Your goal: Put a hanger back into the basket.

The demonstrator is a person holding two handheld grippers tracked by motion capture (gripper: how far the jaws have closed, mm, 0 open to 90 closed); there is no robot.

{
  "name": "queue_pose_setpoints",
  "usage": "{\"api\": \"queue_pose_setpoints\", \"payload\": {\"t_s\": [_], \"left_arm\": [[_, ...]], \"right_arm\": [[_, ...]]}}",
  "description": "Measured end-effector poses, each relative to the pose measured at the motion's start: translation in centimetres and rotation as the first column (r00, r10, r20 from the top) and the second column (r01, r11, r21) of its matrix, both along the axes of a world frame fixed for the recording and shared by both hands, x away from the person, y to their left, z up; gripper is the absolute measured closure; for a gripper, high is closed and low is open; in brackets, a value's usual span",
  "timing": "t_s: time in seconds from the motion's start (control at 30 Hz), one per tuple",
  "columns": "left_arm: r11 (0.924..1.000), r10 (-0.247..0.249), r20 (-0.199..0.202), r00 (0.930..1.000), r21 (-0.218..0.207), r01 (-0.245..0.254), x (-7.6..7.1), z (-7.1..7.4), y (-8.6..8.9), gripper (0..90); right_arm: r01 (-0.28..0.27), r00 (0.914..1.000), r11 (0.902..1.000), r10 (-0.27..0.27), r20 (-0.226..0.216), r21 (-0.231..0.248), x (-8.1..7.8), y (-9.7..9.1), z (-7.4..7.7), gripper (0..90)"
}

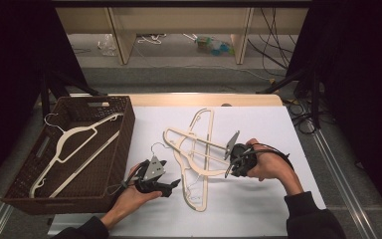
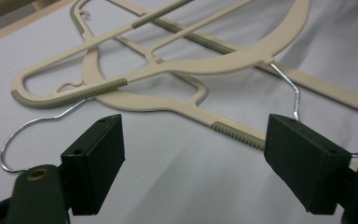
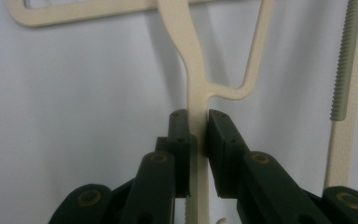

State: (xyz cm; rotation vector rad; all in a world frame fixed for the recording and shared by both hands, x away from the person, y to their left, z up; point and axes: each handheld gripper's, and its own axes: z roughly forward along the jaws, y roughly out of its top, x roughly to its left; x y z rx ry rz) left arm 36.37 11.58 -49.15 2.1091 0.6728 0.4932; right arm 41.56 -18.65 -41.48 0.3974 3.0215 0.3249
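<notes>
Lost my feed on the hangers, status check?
Right gripper shut on top hanger. Left gripper open, holding nothing, short of the pile. Second hanger crossed underneath, may snag. One hanger in basket.

no readable text, labels, numbers

The left hand (image 1: 134, 191) comes in from the bottom of the high view, left of centre, palm up around the left gripper (image 1: 171, 184), which points toward the right of the frame. In the left gripper view its jaws stand wide apart, nothing between the pads (image 2: 95, 158). The right hand (image 1: 266, 167) sits right of centre, forearm slanting to the lower right corner, its right gripper (image 3: 198, 133) pointing left. In the right gripper view, its jaws are pinched tight on a thin bar.
</notes>
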Motion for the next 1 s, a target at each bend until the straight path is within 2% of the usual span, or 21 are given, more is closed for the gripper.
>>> {"api": "queue_pose_setpoints", "payload": {"t_s": [0.07, 0.1, 0.13, 0.17, 0.27, 0.3, 0.33, 0.43, 0.47, 0.5, 0.57, 0.6, 0.67, 0.77, 0.9, 0.93, 1.0], "left_arm": [[0.9996, 0.001, 0.018, 0.9998, 0.028, -0.002, 0.4, -0.3, -0.3, 20.3], [0.9998, 0.006, 0.025, 0.9997, 0.017, -0.007, 0.5, -0.4, -0.6, 20.9], [0.9987, 0.002, 0.056, 0.9984, 0.051, -0.005, 0.7, -0.4, -0.7, 21.1], [0.9975, -0.005, 0.070, 0.9975, 0.071, 0.000, 0.8, -0.5, -0.8, 21.2], [0.9975, -0.014, 0.059, 0.9982, 0.070, 0.009, 0.8, -0.6, -1.3, 21.2], [0.9958, -0.023, 0.065, 0.9976, 0.090, 0.017, 0.9, -0.5, -1.4, 21.4], [0.9964, -0.028, 0.072, 0.9970, 0.082, 0.022, 0.9, -0.6, -1.7, 21.6], [0.9934, -0.042, 0.081, 0.9958, 0.110, 0.033, 1.0, -0.5, -2.1, 21.9], [0.9948, -0.040, 0.080, 0.9960, 0.097, 0.032, 1.0, -0.6, -2.4, 21.9], [0.9930, -0.049, 0.085, 0.9952, 0.111, 0.039, 1.1, -0.6, -2.5, 21.9], [0.9938, -0.054, 0.089, 0.9946, 0.102, 0.045, 1.0, -0.6, -2.8, 22.1], [0.9924, -0.060, 0.095, 0.9936, 0.113, 0.049, 1.1, -0.5, -2.8, 22.3], [0.9942, -0.056, 0.098, 0.9935, 0.097, 0.047, 1.1, -0.5, -3.0, 22.3], [0.9923, -0.070, 0.097, 0.9928, 0.109, 0.059, 1.2, -0.5, -3.0, 22.4], [0.9898, -0.095, 0.125, 0.9876, 0.118, 0.080, 1.2, -0.6, -3.2, 24.0], [0.9866, -0.112, 0.128, 0.9854, 0.133, 0.095, 1.3, -0.6, -3.2, 25.5], [0.9874, -0.122, 0.137, 0.9830, 0.117, 0.106, 1.3, -0.7, -3.4, 26.5]], "right_arm": [[-0.005, 1.0000, 1.0000, 0.005, -0.008, -0.004, -0.2, 0.0, 0.2, 79.9], [-0.006, 0.9999, 1.0000, 0.006, -0.013, -0.003, -0.3, 0.0, 0.2, 79.9], [-0.011, 0.9999, 0.9999, 0.011, -0.008, -0.001, -0.3, 0.0, 0.3, 79.9], [-0.011, 0.9999, 0.9999, 0.011, -0.009, 0.001, -0.4, 0.0, 0.4, 79.9], [-0.019, 0.9998, 0.9998, 0.019, -0.010, 0.002, -0.5, 0.3, 0.5, 79.8], [-0.024, 0.9996, 0.9997, 0.024, -0.011, -0.003, -0.5, 0.4, 0.6, 79.8], [-0.021, 0.9997, 0.9998, 0.021, -0.011, -0.003, -0.6, 0.4, 0.6, 79.8], [-0.024, 0.9996, 0.9997, 0.025, -0.016, 0.009, -0.7, 0.5, 0.9, 79.8], [-0.023, 0.9996, 0.9997, 0.023, -0.014, 0.011, -0.7, 0.5, 1.0, 79.8], [-0.022, 0.9996, 0.9997, 0.023, -0.015, 0.011, -0.8, 0.6, 1.0, 79.8], [-0.040, 0.9989, 0.9989, 0.041, -0.024, 0.024, -0.9, 0.6, 1.1, 79.9], [-0.047, 0.9984, 0.9984, 0.048, -0.030, 0.031, -0.9, 0.7, 1.1, 79.8], [-0.051, 0.9981, 0.9980, 0.052, -0.032, 0.038, -1.0, 0.8, 1.2, 79.9], [-0.055, 0.9979, 0.9976, 0.056, -0.030, 0.042, -1.1, 0.9, 1.2, 79.8], [-0.063, 0.9975, 0.9971, 0.064, -0.030, 0.042, -1.1, 0.9, 1.2, 79.7], [-0.062, 0.9976, 0.9971, 0.063, -0.028, 0.043, -1.0, 0.9, 1.2, 79.8], [-0.062, 0.9975, 0.9970, 0.063, -0.030, 0.046, -1.1, 0.9, 1.2, 79.7]]}}
